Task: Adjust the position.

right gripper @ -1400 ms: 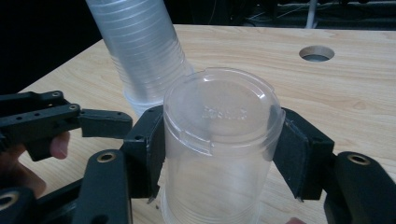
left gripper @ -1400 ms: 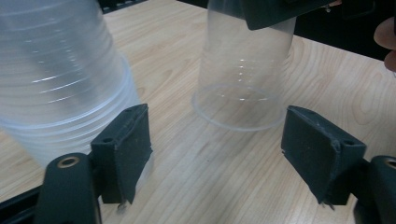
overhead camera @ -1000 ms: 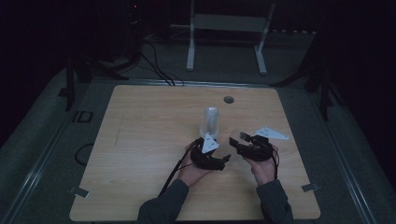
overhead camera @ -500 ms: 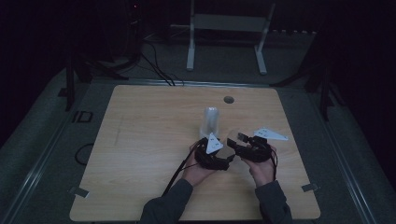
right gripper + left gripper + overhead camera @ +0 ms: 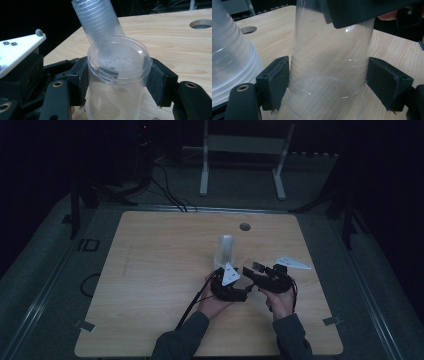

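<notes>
Right gripper view shows my right claw (image 5: 118, 82) closed on a clear plastic cup (image 5: 116, 75). One pad presses on each side of the cup, near its closed end.

My left claw (image 5: 327, 85) is around the wide end of the same cup. Its jaws have just been closing, with the cup between them. The pads sit right at the cup's walls. I cannot tell if they squeeze it yet or only stand beside it.

So the cup hangs between my two claws, above the bench (image 5: 150, 270). It is close to the near edge and a bit toward the right edge. A tall stack of cups (image 5: 225, 251) stands just behind my claws, toward the middle of the bench.

What could go wrong? I think the cup is thin and soft. If I squeeze too hard, it may bend or crack. If I let go with one claw before the other holds tight, the cup may slip, drop and roll away. The stack is very near. If I swing a claw back, I may bump it and knock it over.
</notes>
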### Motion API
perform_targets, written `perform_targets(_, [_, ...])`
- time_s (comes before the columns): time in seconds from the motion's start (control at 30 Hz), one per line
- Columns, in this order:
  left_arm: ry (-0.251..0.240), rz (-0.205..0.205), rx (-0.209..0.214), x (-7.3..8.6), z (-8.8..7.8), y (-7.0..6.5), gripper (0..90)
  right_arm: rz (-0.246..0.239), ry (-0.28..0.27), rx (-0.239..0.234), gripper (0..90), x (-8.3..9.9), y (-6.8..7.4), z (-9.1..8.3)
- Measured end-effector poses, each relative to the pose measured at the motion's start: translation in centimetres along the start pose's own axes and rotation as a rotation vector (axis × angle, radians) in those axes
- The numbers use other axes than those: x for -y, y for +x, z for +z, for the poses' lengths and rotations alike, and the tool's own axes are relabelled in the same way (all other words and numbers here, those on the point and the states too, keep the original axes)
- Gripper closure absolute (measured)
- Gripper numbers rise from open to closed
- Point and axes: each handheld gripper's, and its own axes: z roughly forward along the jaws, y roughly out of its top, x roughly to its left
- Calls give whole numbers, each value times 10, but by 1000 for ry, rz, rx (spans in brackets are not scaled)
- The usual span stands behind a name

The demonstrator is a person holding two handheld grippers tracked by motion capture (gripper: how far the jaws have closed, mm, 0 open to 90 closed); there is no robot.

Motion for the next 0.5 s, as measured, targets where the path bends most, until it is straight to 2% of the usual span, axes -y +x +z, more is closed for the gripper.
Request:
perform_targets(0.23, [-2, -1, -1, 0, 0, 0, 210, 17, -4, -16, 406, 0, -2, 0])
perform_targets(0.5, [-10, -8, -15, 2, -1, 1, 198, 64, -25, -48, 411, -1, -6, -2])
